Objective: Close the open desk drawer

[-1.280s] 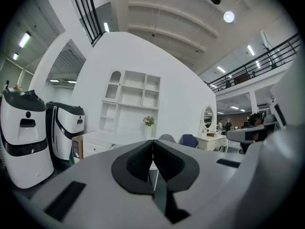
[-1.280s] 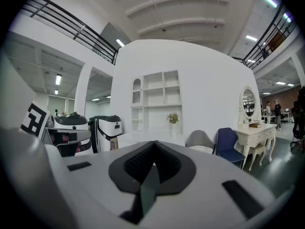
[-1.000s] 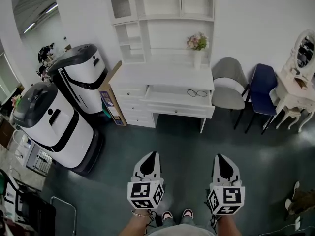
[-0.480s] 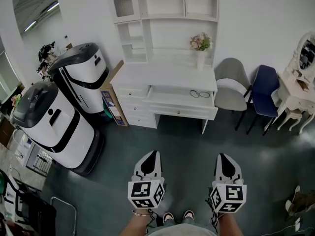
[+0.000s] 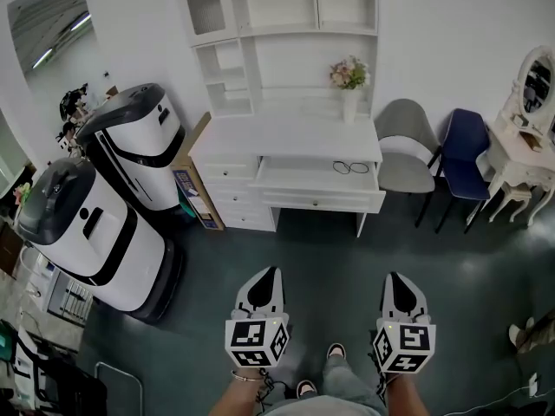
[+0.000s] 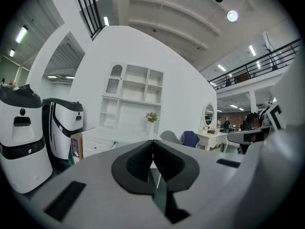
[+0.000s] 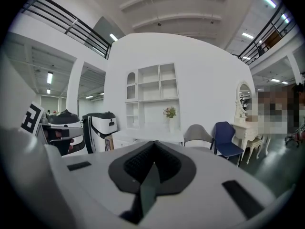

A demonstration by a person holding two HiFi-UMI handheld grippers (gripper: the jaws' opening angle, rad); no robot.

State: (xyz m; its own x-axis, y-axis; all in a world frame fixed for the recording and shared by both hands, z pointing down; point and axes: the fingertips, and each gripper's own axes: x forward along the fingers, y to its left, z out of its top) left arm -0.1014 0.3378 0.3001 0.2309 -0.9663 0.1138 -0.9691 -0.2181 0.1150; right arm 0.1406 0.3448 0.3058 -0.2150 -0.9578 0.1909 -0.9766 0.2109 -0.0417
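Holding the left gripper (image 5: 268, 271) low at the near left, black-padded jaws pressed together with nothing between them. Holding the right gripper (image 5: 392, 276) alongside at the near right, apart from the left one, jaws likewise closed and empty. Standing on a glossy dark grey-green floor (image 5: 321, 250), with one pink-rimmed shoe (image 5: 334, 351) set just ahead of the other between the two grippers. Facing, well beyond both grippers, a white wooden desk (image 5: 286, 137) set against a far white wall (image 5: 434, 33). Finding the wide white desk drawer (image 5: 303, 173) pulled out toward the near side under the desk's top, touched by neither gripper, with a small knob (image 5: 317, 203) at the middle of its front and a thin dark looped item (image 5: 350, 166), possibly spectacles, lying at its right end. Passing a stack of shut small drawers (image 5: 230, 193) at the desk's left, beside a brown cardboard box (image 5: 192, 176) leaning there. Noting a large white-and-black rounded machine (image 5: 87, 224) at the left and a second similar machine (image 5: 134, 137) behind it, then a grey padded chair (image 5: 405, 150) and a dark blue chair (image 5: 462, 150) right of the desk, and a white dressing table with an oval mirror (image 5: 525, 146) at the far right. Ending at a white vase of pink flowers (image 5: 349, 81) on the desk's far edge, below tall white open shelving (image 5: 277, 16).
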